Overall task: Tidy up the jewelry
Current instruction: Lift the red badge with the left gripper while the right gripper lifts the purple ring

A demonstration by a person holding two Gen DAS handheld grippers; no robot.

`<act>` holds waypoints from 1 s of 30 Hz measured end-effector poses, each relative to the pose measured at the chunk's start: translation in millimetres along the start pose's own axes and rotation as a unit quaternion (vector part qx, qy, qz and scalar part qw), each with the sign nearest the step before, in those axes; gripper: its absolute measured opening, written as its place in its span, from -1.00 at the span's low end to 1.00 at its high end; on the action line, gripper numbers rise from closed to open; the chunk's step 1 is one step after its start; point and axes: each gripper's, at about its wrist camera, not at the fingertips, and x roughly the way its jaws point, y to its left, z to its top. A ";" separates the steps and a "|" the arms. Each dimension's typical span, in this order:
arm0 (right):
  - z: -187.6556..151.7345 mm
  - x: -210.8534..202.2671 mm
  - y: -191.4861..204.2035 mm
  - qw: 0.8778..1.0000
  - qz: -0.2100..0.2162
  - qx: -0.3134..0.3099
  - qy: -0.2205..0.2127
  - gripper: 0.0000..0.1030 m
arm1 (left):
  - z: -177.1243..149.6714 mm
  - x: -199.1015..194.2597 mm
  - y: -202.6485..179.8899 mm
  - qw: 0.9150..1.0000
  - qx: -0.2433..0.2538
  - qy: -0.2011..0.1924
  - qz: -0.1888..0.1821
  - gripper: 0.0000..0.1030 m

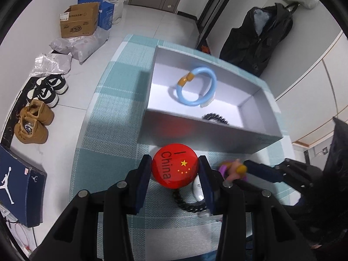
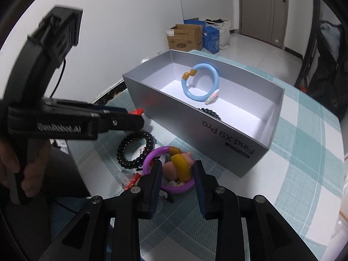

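My left gripper (image 1: 175,168) is shut on a round red "I China" badge (image 1: 175,166), held above the checked cloth just in front of the grey box (image 1: 195,130). The box holds a light blue bracelet (image 1: 196,84) and a black beaded coil (image 1: 214,118). My right gripper (image 2: 177,174) is around a purple ring with a pink and yellow charm (image 2: 174,169); its jaws stand close to the charm's sides. A black spiral hair tie (image 2: 136,150) lies on the cloth beside a white badge (image 2: 142,152).
The grey box (image 2: 228,143) stands on the teal checked tablecloth (image 2: 304,152). Small red trinkets (image 2: 132,179) lie left of the right gripper. Shoes (image 1: 34,121), cardboard boxes (image 1: 79,20) and bags are on the floor left of the table.
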 end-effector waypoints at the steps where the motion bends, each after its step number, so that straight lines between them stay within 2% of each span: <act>1: 0.8 0.9 1.9 1.000 -0.005 -0.008 0.001 -0.43 | 0.1 -1.8 -0.9 1.000 0.001 -0.003 -0.003 -0.28; 6: 3.8 4.0 6.9 0.999 -0.019 -0.029 0.002 -0.57 | 0.0 -9.9 -5.3 1.000 0.008 -0.016 -0.013 -0.28; 8: 5.1 1.7 6.5 0.999 -0.015 -0.029 -0.004 -0.73 | 0.6 -14.5 -5.1 0.999 0.009 -0.024 -0.020 -0.28; 21: 0.6 -6.7 7.5 0.999 0.005 -0.029 -0.013 -0.87 | 5.4 -35.5 -8.0 0.996 0.007 -0.071 -0.049 -0.28; 23: -0.1 -9.5 8.2 0.999 0.010 -0.030 -0.019 -1.00 | 5.7 -39.1 -10.5 0.995 0.012 -0.080 -0.052 -0.28; 30: -1.6 -16.9 3.7 0.999 0.028 -0.014 -0.030 -1.00 | 6.0 -46.4 -11.6 0.993 0.021 -0.104 -0.054 -0.28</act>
